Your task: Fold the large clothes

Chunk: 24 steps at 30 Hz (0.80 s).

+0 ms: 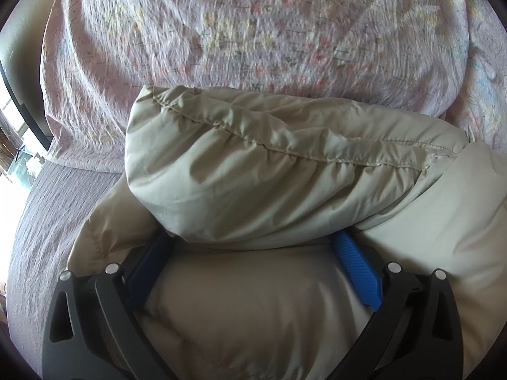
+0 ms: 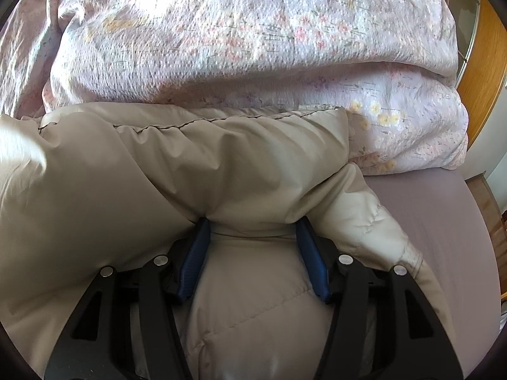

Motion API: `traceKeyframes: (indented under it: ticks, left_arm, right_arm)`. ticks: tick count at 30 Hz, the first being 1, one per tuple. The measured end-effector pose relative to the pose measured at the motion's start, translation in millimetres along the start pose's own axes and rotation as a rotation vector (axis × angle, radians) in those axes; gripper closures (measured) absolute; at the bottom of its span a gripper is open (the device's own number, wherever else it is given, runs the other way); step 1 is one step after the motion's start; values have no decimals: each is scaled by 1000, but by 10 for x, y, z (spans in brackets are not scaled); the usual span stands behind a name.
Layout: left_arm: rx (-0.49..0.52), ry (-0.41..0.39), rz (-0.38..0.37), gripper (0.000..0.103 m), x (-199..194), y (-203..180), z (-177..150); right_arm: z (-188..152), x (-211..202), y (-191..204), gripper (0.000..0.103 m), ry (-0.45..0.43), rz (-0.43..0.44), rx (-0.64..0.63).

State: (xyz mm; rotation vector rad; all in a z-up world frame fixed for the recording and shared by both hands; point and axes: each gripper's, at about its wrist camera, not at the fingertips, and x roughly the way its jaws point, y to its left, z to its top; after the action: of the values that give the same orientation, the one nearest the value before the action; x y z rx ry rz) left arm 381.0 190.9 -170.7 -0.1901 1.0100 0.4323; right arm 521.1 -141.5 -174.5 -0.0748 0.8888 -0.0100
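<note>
A puffy beige jacket [image 1: 269, 174] lies on the bed, its upper part folded over towards me, with a stitched seam running across it. My left gripper [image 1: 253, 237] stands wide open. Its blue fingers [image 1: 358, 272] straddle a bulge of the jacket, and their tips are hidden under the folded layer. In the right wrist view the same jacket [image 2: 142, 174] fills the lower half. My right gripper [image 2: 253, 221] is shut on a thick bunch of it, and its blue pads [image 2: 193, 262] press into the padding on both sides. A sleeve [image 2: 380, 221] trails to the right.
A floral pink duvet [image 1: 221, 31] is heaped just behind the jacket and also shows in the right wrist view [image 2: 237, 47]. Mauve bedsheet [image 1: 47, 221] [image 2: 443, 221] flanks the jacket. Wooden furniture [image 2: 484, 63] stands past the bed's right edge, a bright window [image 1: 19, 145] at the left.
</note>
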Motion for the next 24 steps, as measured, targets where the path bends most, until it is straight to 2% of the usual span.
traceKeyframes:
  ticks: [6,9,14,17,20,24]
  left_arm:
    - [11,50,27,4,-130,-5,42]
    - [11,48,40,4,-300,47,19]
    - [-9,22,50,4,-656,294,-1]
    - [-27,31,61,4,-794,485,-47]
    - [-46,55,69,4,-830,659,-95]
    - [-85,124,54,4,-785,899,-224]
  right_arm:
    - [73,-104,-80,39,69,10,0]
    - [52,-294,-200,35,66,16,18]
    - [-7,-611,-552,33,45,11,102]
    - [-81,-698,-749,25,70,2,147]
    - [-230,-684,-951,22,147,24,191]
    - [-426,-590,-1169,16,257,130,328]
